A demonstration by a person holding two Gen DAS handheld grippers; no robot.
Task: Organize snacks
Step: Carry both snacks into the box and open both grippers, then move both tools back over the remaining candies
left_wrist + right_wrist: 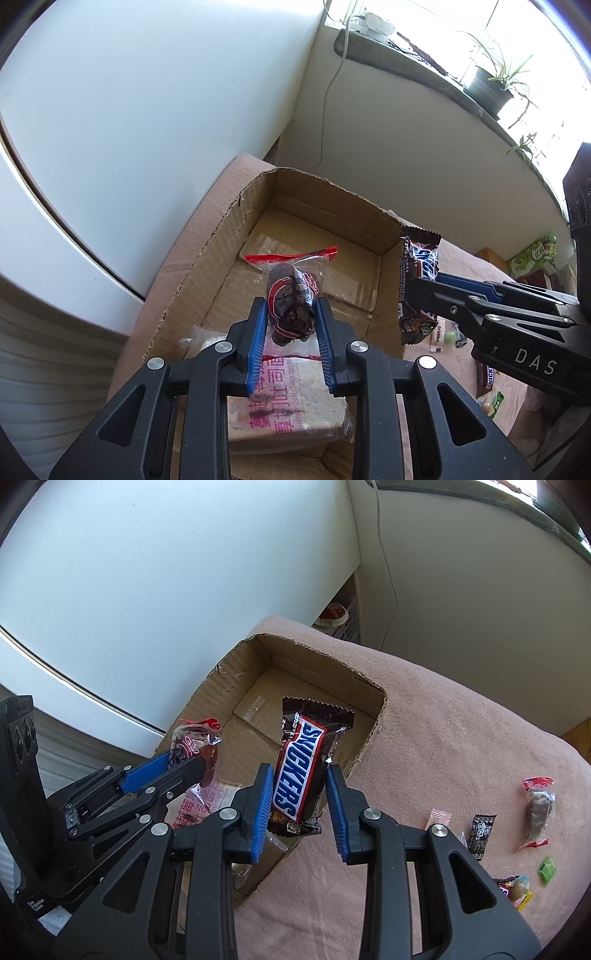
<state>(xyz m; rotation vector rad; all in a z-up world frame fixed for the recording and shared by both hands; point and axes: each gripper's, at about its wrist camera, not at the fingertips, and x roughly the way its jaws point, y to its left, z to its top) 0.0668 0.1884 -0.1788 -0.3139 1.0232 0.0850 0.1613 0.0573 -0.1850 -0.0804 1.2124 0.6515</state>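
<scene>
The left tool [291, 325] is nearly closed on a clear plastic packet [293, 295] with red sealed ends and a red printed pattern; the dark brown sweet inside shows through the wrapper. The blue pads press its sides, and it hangs above the open cardboard box [229, 236], over the box's inner floor.

The right tool [300, 801] has a Snickers bar [299, 760] between its blue fingers [263, 808]. The bar stands upright, its brown wrapper with zigzag-cut ends, the blue lettering on a white band edged in red running lengthwise. The left pad touches the wrapper; on the right side a narrow gap shows between pad and bar, though the bar stays lifted clear of the surface. It hangs over the near right wall of the box.

Inside the box, at the near end, lies a packet of sliced bread [291, 410] in a clear wrapper with pink characters printed across it. The box's floor is brown corrugated board with taped flaps, its rim roughly torn.

The box sits on a pink blanket [443, 738]. To the right on the blanket lie loose sweets: another red-ended packet [540, 812], a small black sachet [480, 834], a pale pink one [437, 818] and a green piece [546, 869].
</scene>
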